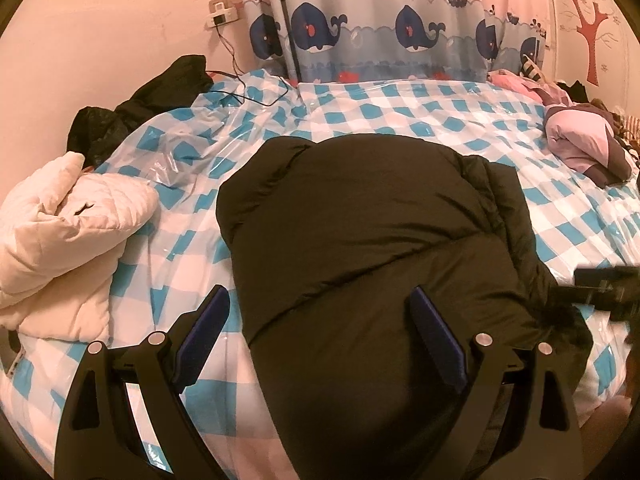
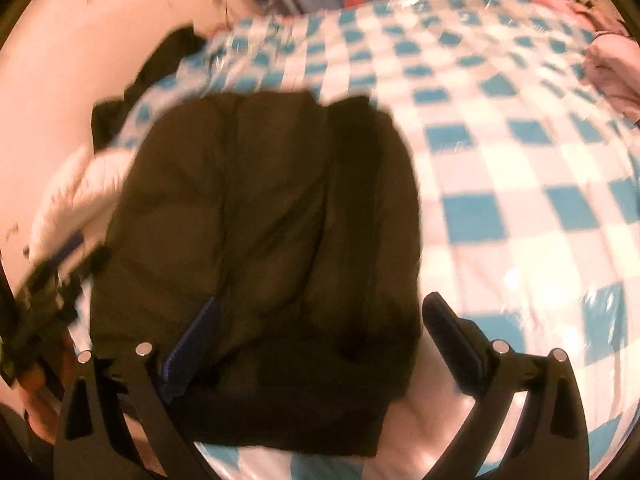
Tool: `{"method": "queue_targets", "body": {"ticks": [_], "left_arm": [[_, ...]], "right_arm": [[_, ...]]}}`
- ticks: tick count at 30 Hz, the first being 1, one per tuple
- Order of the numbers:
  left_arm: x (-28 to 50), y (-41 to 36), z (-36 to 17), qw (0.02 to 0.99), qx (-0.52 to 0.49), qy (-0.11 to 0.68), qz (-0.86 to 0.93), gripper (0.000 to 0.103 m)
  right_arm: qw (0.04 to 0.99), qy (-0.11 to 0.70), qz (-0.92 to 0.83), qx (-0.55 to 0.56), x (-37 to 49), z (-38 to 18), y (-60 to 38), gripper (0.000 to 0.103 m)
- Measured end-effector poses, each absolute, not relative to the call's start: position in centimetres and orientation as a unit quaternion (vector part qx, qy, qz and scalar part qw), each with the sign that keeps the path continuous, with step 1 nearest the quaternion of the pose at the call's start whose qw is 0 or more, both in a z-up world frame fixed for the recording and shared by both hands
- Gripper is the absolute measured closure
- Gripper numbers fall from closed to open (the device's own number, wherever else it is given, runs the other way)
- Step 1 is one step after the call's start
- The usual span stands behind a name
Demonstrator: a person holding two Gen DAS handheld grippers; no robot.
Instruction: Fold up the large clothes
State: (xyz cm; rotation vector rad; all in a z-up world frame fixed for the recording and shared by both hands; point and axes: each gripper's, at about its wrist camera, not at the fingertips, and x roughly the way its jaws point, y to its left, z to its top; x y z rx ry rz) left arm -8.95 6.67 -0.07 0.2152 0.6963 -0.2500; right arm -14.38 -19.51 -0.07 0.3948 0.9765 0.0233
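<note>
A large black puffer jacket (image 1: 360,232) lies folded into a thick bundle on the blue-and-white checked bed cover (image 1: 400,108). My left gripper (image 1: 320,312) hovers over the jacket's near end, open wide, with its blue-padded fingers (image 1: 204,328) spread to either side of the fabric. In the blurred right wrist view the same jacket (image 2: 260,232) fills the centre. My right gripper (image 2: 324,324) is open above the jacket's near right corner, holding nothing. Each gripper shows at the edge of the other's view: the right gripper (image 1: 608,288) and the left gripper (image 2: 44,280).
A cream quilted coat (image 1: 60,232) is heaped at the left of the bed, and dark clothes (image 1: 140,108) lie behind it by the wall. Pink and purple garments (image 1: 580,148) sit at the far right. A whale-print curtain (image 1: 380,32) and a wall socket with cable (image 1: 222,12) are behind.
</note>
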Motion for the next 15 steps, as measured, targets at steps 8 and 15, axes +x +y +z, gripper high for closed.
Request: {"method": "queue_targets", "body": {"ticks": [8,15], "left_arm": [[-6.6,7.8,-1.0,0.907,0.042,0.396,-0.135,0.012],[-6.1,7.5,-2.1,0.897,0.046,0.421,-0.124,0.011]], "right_arm": [[0.818,0.542,0.022,0.192,-10.9,-7.2,-18.7,0.006],[0.84,0.509,0.001,0.186,-14.8,-2.5,-19.8,0.006]]}}
